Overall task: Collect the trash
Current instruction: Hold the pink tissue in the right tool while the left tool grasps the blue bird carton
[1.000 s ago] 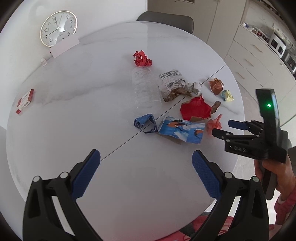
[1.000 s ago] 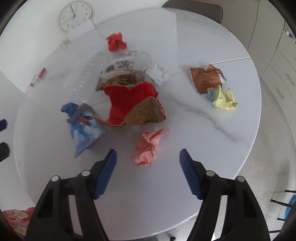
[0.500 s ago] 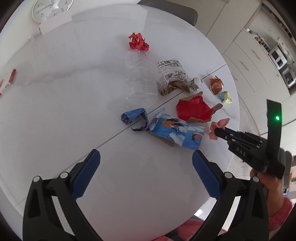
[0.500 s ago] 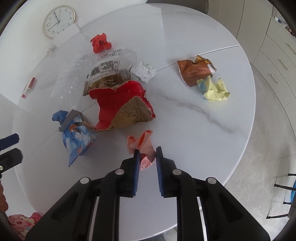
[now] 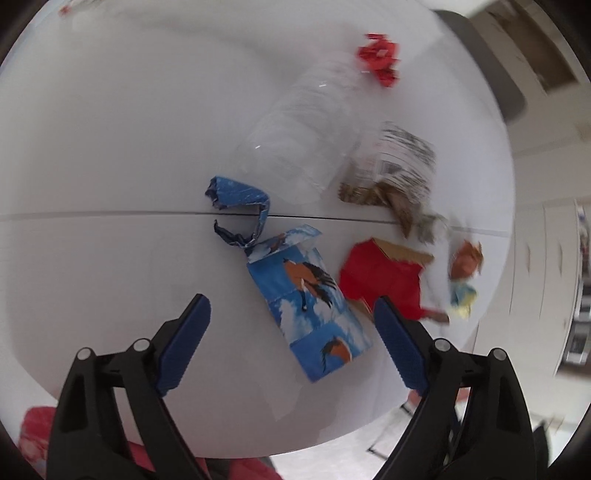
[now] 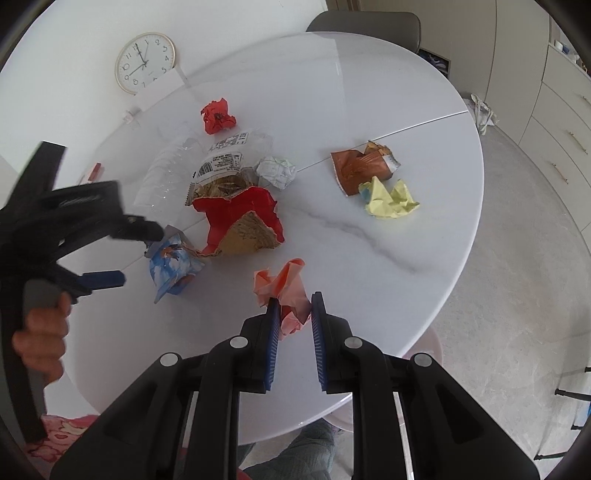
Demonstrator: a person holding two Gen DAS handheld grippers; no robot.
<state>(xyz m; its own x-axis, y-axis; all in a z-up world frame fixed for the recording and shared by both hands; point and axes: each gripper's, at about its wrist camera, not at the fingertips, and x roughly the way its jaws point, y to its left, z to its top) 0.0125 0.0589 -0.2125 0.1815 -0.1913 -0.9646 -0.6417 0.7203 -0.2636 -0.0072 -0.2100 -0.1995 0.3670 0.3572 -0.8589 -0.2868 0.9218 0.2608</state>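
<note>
My right gripper (image 6: 295,299) is shut on a crumpled pink paper (image 6: 284,280), held just above the white round table (image 6: 369,92). My left gripper (image 5: 290,301) points down over a blue carton with bird pictures (image 5: 306,295). Its jaws are closing, with the carton between them and the pads clear of it. From the right wrist view the left gripper (image 6: 135,254) straddles the same carton (image 6: 173,266). Beside it lie a torn red cardboard piece (image 6: 240,214), a clear bottle (image 5: 303,136), a labelled snack bag (image 6: 225,162) and a crumpled blue strip (image 5: 240,199).
More trash lies on the table: a red paper ball (image 6: 218,116), a white paper ball (image 6: 277,171), a brown wrapper (image 6: 358,166) and a yellow paper (image 6: 388,199). A clock (image 6: 144,62) leans at the back left. A chair (image 6: 364,22) stands behind, cabinets (image 6: 554,122) to the right.
My right gripper closed on the pink paper and lifted it a little. My left gripper rolled and came down over the blue carton, its jaws narrowing slightly.
</note>
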